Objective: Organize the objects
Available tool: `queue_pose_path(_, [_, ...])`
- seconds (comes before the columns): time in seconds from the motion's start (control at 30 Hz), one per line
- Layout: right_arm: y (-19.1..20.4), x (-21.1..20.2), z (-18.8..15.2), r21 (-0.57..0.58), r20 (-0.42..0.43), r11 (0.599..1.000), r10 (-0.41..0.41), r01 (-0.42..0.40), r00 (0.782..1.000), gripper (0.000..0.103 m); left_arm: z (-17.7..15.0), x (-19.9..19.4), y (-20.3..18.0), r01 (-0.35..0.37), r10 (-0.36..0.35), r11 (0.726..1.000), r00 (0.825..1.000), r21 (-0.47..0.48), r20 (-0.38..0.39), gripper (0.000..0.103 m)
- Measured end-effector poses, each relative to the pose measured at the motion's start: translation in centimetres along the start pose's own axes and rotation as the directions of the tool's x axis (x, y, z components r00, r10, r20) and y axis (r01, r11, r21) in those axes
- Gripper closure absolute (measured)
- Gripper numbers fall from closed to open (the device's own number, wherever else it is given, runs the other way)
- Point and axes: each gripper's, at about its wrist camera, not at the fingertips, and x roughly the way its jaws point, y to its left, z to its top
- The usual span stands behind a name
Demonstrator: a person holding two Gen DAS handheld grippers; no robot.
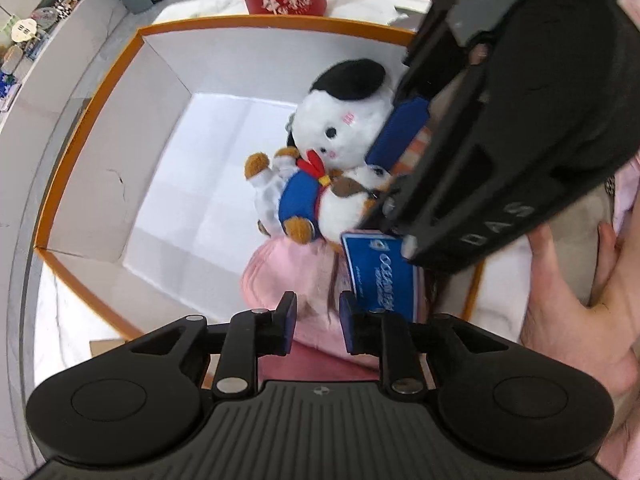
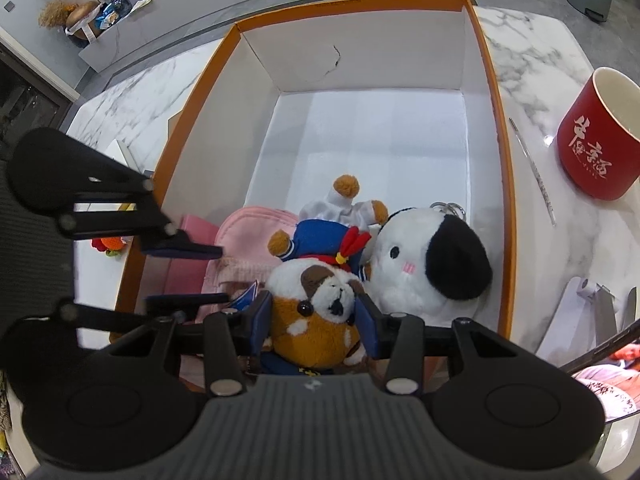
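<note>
Left wrist view: left gripper [image 1: 317, 322] jaws parted, holding nothing, above pink fabric pouch [image 1: 288, 276] in orange-rimmed white cardboard box [image 1: 100, 184], right wrist view: right gripper [image 2: 316, 320] jaws clamping brown-and-white plush bulldog in blue sailor suit [image 2: 316, 300], beside white round plush with black ear [image 2: 428, 264].

White marble table [image 2: 532, 64], orange-rimmed box [image 2: 486, 60], red mug [image 2: 592, 148], thin rod [image 2: 532, 172] beside box

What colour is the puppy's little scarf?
Red, with a yellow knot. The puppy plush wears the scarf over a blue sailor top; the right wrist view shows it best.
</note>
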Motion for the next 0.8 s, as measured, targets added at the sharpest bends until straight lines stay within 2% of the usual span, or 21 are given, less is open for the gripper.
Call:
queue_pose_path(0.07, [-0.2,0.1,-0.1,0.005,0.003,1.000,0.010,-0.010,1.000,0.056,-0.1,0.7,0.4,0.002,-0.001,1.000,1.000,-0.027,0.009,0.077])
queue_pose_path(0.1, [-0.4,0.0,-0.1,0.009,0.004,1.000,0.017,-0.017,1.000,0.056,-0.2,0.8,0.4,0.001,-0.001,0.999,1.000,-0.034,0.009,0.081])
queue_pose_path(0.17, [-0.6,-0.1,-0.3,0.016,0.004,0.999,0.027,-0.027,1.000,0.055,-0.3,0.7,0.0,-0.020,0.020,1.000,1.000,-0.004,0.021,0.084])
queue_pose_path(0.2, [-0.8,-0.1,-0.3,0.021,0.003,0.999,0.033,-0.033,0.999,0.055,-0.3,0.6,-0.2,-0.029,0.029,1.000,0.999,-0.010,0.024,0.092])
queue_pose_path(0.3, [-0.7,-0.6,-0.4,0.011,0.011,0.999,0.032,-0.032,0.999,0.059,0.0,-0.7,-0.2,-0.028,0.029,0.999,0.999,-0.033,0.026,0.094])
queue_pose_path(0.43, [0.6,-2.4,-0.1,-0.072,0.048,0.997,0.014,-0.011,0.999,0.060,0.8,-2.3,0.0,-0.034,0.034,0.999,0.999,-0.023,0.009,0.094])
queue_pose_path(0.57, [1.4,-1.8,0.2,-0.118,0.018,0.992,-0.040,0.042,0.999,0.062,1.6,-3.1,-0.2,-0.012,0.012,1.000,1.000,-0.014,-0.029,0.095])
queue_pose_path(0.67, [0.9,-1.1,0.5,-0.089,0.004,0.996,-0.027,0.027,1.000,0.062,1.3,-3.0,-0.5,-0.017,0.018,1.000,0.999,0.011,-0.048,0.095])
queue_pose_path(0.8, [-0.2,0.4,0.8,-0.036,-0.030,0.999,-0.023,0.022,0.999,0.063,2.0,-2.1,-0.2,0.015,-0.016,0.999,0.999,-0.036,-0.048,0.095])
